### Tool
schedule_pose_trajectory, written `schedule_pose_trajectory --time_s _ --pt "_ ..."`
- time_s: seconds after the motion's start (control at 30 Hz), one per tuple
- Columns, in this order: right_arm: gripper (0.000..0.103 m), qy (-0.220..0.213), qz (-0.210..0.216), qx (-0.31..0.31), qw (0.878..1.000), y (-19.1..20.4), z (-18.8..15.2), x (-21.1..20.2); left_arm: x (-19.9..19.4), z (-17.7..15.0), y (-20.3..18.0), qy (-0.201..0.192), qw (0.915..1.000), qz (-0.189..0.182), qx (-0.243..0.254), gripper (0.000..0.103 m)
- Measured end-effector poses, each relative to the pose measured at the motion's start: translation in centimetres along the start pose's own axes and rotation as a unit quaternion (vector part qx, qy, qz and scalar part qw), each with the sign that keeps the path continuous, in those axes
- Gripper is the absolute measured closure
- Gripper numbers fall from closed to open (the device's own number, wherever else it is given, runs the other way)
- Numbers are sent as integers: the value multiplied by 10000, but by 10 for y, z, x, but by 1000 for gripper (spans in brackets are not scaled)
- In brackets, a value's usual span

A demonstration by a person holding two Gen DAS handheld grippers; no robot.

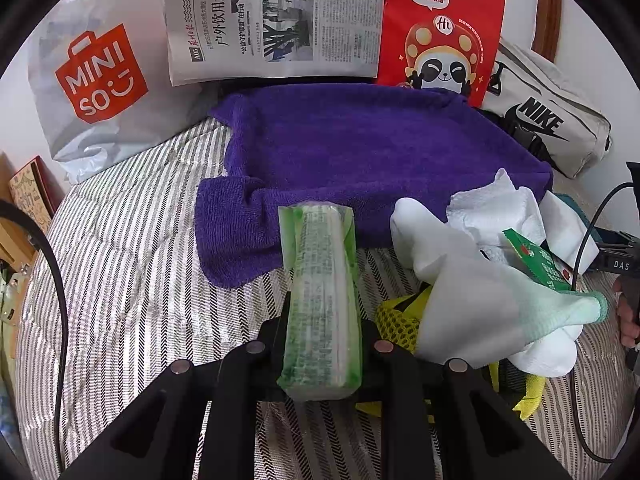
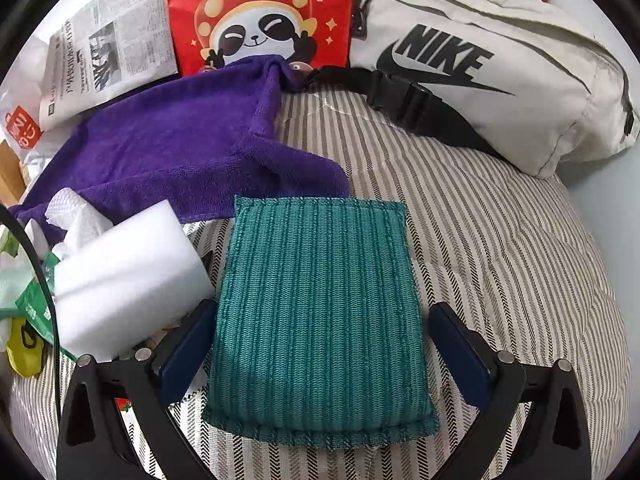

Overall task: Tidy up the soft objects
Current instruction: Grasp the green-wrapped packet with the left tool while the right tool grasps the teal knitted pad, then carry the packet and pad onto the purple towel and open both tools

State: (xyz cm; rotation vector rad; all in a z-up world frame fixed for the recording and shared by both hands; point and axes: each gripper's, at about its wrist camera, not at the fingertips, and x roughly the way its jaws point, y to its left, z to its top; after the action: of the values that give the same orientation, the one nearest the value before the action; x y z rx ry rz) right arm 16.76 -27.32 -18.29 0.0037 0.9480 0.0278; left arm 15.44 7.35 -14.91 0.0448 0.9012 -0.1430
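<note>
My left gripper (image 1: 322, 320) is shut on a green and white tissue pack (image 1: 318, 280), held lengthwise above the striped bedding. Behind it lies a purple towel (image 1: 360, 148). To its right is a pile of white cloth, a white glove with a green cuff (image 1: 500, 304) and yellow mesh (image 1: 396, 324). In the right wrist view a teal knitted pad (image 2: 320, 312) lies flat between the wide-open jaws of my right gripper (image 2: 323, 308). Its blue pads (image 2: 184, 344) stand beside the pad's edges without pressing. A white foam block (image 2: 128, 276) rests just left of it.
A red panda paper bag (image 2: 256, 12), a newspaper (image 1: 272, 20) and a Miniso bag (image 1: 100, 80) stand along the back. A grey Nike waist bag (image 2: 500, 72) lies at the back right. Black cables (image 1: 580, 248) cross the bed's sides.
</note>
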Motion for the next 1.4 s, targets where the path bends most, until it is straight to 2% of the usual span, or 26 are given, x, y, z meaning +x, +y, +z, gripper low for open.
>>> schedule_pose_trajectory --time_s 0.03,0.23,0.43,0.83,1.03,1.23,1.33,1.4 --pt "15 -92 22 -42 9999 2 -1 -3 0 0 0 -1 10000 5 4 84" --pt "17 -73 -78 -277 9996 5 -4 -15 -3 0 5 86 9999 -101 -105 86" --pt "17 -2 -226 -339 9992 -7 -7 -43 -19 -3 9 187 9997 96 -118 86" --pt "16 -142 172 -473 9986 0 22 -119 -85 13 10 198 9992 51 -350 86" --pt "16 -199 372 -604 9973 17 17 -141 -116 27 3 77 9995 -4 -310 86" --pt "16 -67 517 -422 9977 20 2 -147 -143 32 -4 -15 9997 114 -219 86" --pt "16 -46 494 -302 9983 17 -2 -153 -155 34 -8 -143 9995 265 -116 86" --pt "16 -62 443 -327 9985 15 -3 -156 -158 35 -8 -115 9996 233 -129 86"
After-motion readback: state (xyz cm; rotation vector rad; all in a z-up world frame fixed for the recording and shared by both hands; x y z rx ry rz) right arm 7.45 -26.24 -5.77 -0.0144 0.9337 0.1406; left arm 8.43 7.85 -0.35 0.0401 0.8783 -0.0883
